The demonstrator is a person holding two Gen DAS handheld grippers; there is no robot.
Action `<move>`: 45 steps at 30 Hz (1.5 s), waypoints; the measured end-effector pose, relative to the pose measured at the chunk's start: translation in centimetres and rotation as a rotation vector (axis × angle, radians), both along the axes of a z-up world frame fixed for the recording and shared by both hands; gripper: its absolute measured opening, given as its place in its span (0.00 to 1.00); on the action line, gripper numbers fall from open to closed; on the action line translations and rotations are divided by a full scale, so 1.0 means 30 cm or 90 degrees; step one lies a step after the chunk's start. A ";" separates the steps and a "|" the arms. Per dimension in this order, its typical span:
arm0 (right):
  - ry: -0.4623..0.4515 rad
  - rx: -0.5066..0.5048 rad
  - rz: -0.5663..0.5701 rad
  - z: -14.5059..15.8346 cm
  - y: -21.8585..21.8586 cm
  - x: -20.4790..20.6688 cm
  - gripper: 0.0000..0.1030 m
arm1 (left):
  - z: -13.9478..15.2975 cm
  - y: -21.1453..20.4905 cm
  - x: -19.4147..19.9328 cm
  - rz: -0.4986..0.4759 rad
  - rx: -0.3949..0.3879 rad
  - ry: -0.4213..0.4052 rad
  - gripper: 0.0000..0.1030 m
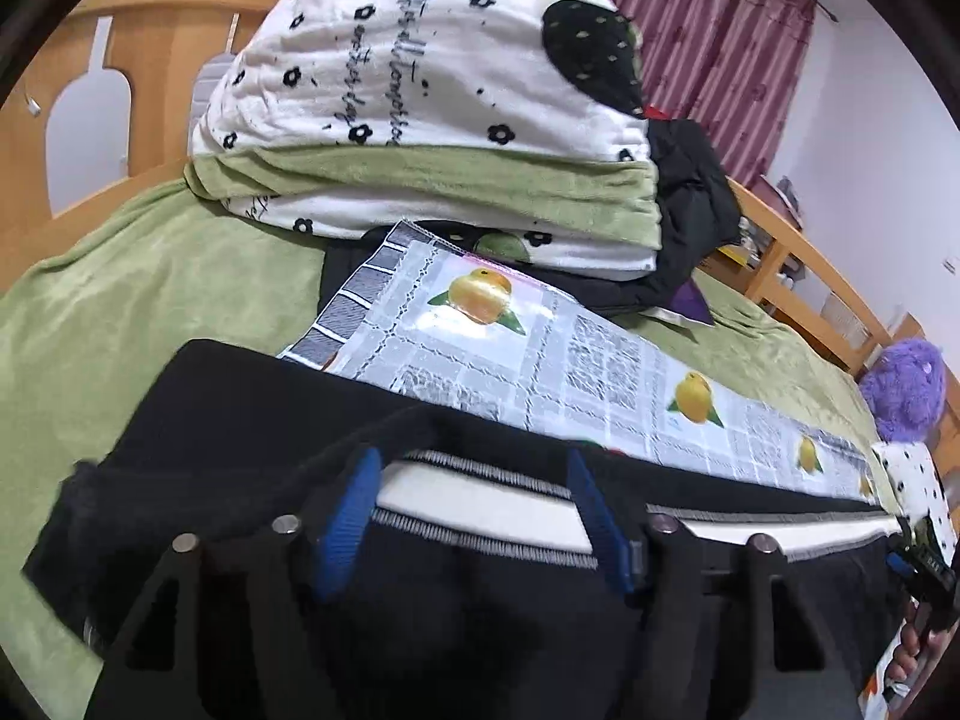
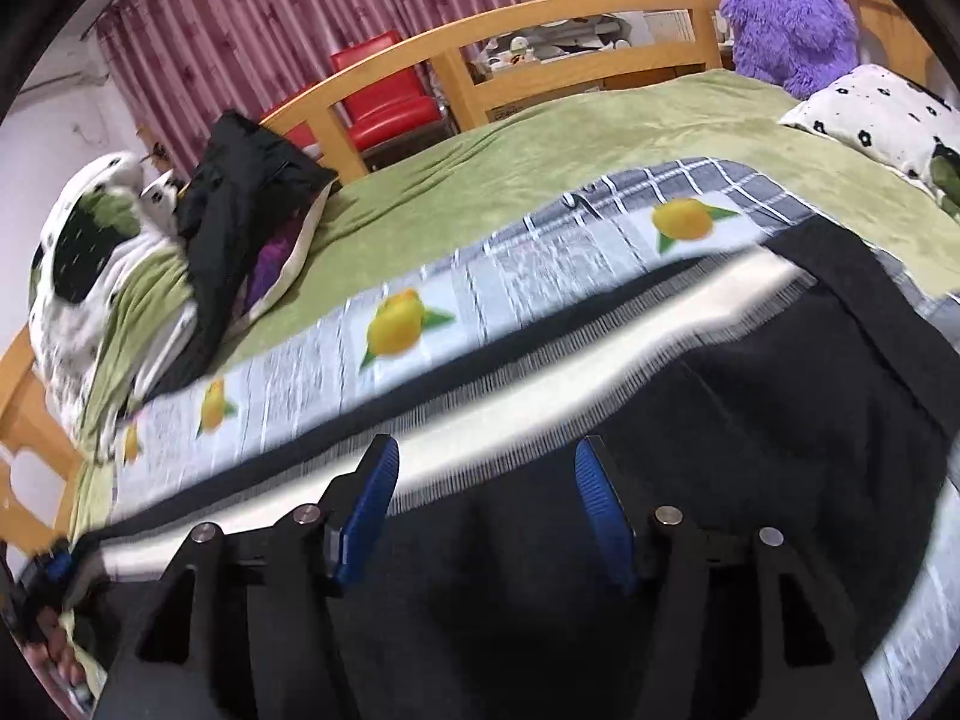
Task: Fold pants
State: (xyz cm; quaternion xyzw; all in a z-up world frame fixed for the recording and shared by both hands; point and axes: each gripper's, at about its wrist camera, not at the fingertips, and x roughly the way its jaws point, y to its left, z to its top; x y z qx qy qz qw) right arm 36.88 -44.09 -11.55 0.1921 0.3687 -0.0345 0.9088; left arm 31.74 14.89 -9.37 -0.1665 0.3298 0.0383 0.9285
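we're early on with the black pants [image 1: 252,420], they lie stretched lengthways over the lemon-print mat [image 1: 540,354] on the green bed [image 1: 120,300], white side stripe [image 2: 540,354] up, no cross fold that we can see. left gripper [image 1: 474,516] and right gripper [image 2: 486,510] sit over the stripe, jaws spread, nothing pinched. no containers in sight

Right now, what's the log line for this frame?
left claw: open | right claw: open | black pants: flat on fruit-print mat | nothing gripped
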 end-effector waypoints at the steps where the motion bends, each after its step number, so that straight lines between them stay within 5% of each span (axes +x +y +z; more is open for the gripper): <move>1: 0.007 -0.006 0.004 -0.002 0.000 -0.045 0.59 | 0.002 0.000 -0.028 -0.003 0.004 0.007 0.62; 8: 0.070 -0.058 -0.016 -0.078 -0.051 -0.389 0.59 | -0.122 0.031 -0.308 -0.034 -0.022 0.121 0.62; 12: 0.098 0.003 -0.047 -0.159 -0.130 -0.503 0.60 | -0.234 0.066 -0.423 -0.024 -0.089 0.160 0.61; 14: 0.087 0.042 -0.061 -0.178 -0.168 -0.527 0.60 | -0.251 0.081 -0.440 -0.017 -0.107 0.136 0.61; 19: 0.081 0.111 -0.089 -0.185 -0.233 -0.466 0.64 | -0.257 0.118 -0.363 0.015 -0.144 0.136 0.62; 24: 0.070 0.096 -0.105 -0.198 -0.253 -0.325 0.64 | -0.271 0.158 -0.263 0.068 -0.190 0.121 0.60; 27: 0.055 0.087 -0.123 -0.205 -0.263 -0.239 0.63 | -0.273 0.154 -0.221 0.096 -0.182 0.113 0.46; 28: 0.054 0.083 -0.135 -0.205 -0.266 -0.214 0.60 | -0.274 0.152 -0.209 0.103 -0.168 0.117 0.35; 29: 0.059 0.075 -0.148 -0.204 -0.267 -0.196 0.46 | -0.276 0.147 -0.194 0.105 -0.152 0.123 0.26; 30: 0.073 0.062 -0.159 -0.204 -0.269 -0.175 0.34 | -0.275 0.142 -0.188 0.102 -0.138 0.130 0.23; 33: 0.072 0.075 -0.159 -0.189 -0.285 -0.197 0.19 | -0.258 0.129 -0.207 0.090 -0.120 0.127 0.16; 36: 0.050 0.113 -0.158 -0.177 -0.333 -0.287 0.11 | -0.231 0.119 -0.262 0.074 -0.116 0.127 0.14; 45: 0.043 0.124 -0.172 -0.100 -0.455 -0.683 0.09 | -0.155 0.004 -0.521 -0.011 -0.092 0.159 0.13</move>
